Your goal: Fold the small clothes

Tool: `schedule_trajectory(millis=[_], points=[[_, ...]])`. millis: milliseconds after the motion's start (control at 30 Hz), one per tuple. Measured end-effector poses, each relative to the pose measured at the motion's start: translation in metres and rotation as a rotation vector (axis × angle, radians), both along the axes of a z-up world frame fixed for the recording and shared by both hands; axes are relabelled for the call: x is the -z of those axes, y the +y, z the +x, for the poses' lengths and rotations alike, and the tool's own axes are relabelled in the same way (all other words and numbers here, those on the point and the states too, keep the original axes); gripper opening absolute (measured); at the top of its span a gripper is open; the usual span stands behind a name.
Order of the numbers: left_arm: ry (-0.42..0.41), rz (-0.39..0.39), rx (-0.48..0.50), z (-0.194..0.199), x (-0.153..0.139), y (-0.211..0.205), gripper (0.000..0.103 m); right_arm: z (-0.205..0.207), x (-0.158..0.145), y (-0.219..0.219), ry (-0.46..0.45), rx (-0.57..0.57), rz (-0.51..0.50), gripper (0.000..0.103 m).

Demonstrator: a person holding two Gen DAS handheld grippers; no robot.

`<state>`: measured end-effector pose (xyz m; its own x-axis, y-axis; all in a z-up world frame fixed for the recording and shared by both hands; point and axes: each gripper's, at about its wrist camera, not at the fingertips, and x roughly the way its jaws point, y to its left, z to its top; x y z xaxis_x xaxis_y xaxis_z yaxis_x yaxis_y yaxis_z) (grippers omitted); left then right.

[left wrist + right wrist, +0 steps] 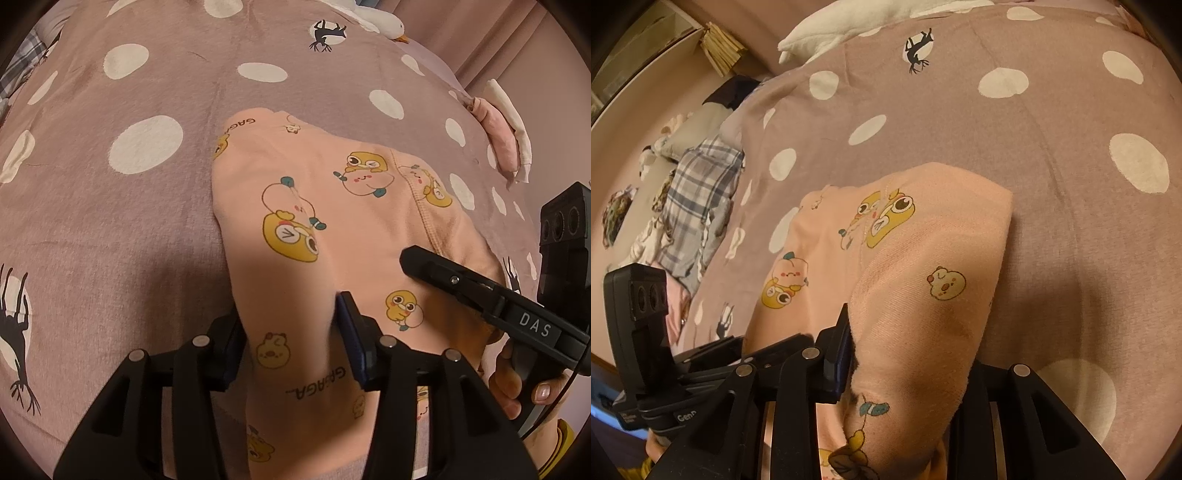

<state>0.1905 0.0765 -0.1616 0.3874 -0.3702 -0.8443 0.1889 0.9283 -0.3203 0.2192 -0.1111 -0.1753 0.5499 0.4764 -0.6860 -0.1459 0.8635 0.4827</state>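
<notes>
Bed (110, 229) covered by a mauve fleece blanket (1052, 122) with white dots and black deer silhouettes; it fills most of both views. On the blanket, toward the middle of the bed, lies the peach garment (314, 206), printed with yellow ducks, pale blobs and "GAGAGA" lettering; its far end rests flat on the blanket, its near end is lifted and bunched toward both cameras. A stitched hem shows along the garment's right side in the left wrist view. In the right wrist view the garment (923, 277) is doubled over itself, the upper layer draping down into the fingers. Left gripper (291, 332): jaws closed onto a raised fold of the peach fabric, cloth pinched between the blue pads. Right gripper (908, 354): clamped on another bunch of the same garment; one blue pad visible at the left of the fold, the other hidden by cloth. In the left wrist view the right gripper's black body, marked "DAS", comes in from the right edge over the garment. Plaid cloth (698, 192) lies crumpled at the bed's far left edge. White plush goose (376, 18) sits at the far edge; a pink-and-white folded item (506, 136) lies at the right edge.
</notes>
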Motion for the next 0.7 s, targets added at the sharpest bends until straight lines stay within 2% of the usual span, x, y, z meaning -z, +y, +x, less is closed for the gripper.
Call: schedule_trajectory(millis=[367,700], points=[[0.001,0.011,-0.011,-0.0005,-0.0002,0.0031,0.052,-0.0005,-0.0009,0.0013,0.004,0.014,-0.011,0.033],[0.001,0.023,-0.022,-0.0047,-0.0017,0.0017,0.053,0.0010,-0.0015,-0.0003,0.000,0.017,-0.015,0.034]])
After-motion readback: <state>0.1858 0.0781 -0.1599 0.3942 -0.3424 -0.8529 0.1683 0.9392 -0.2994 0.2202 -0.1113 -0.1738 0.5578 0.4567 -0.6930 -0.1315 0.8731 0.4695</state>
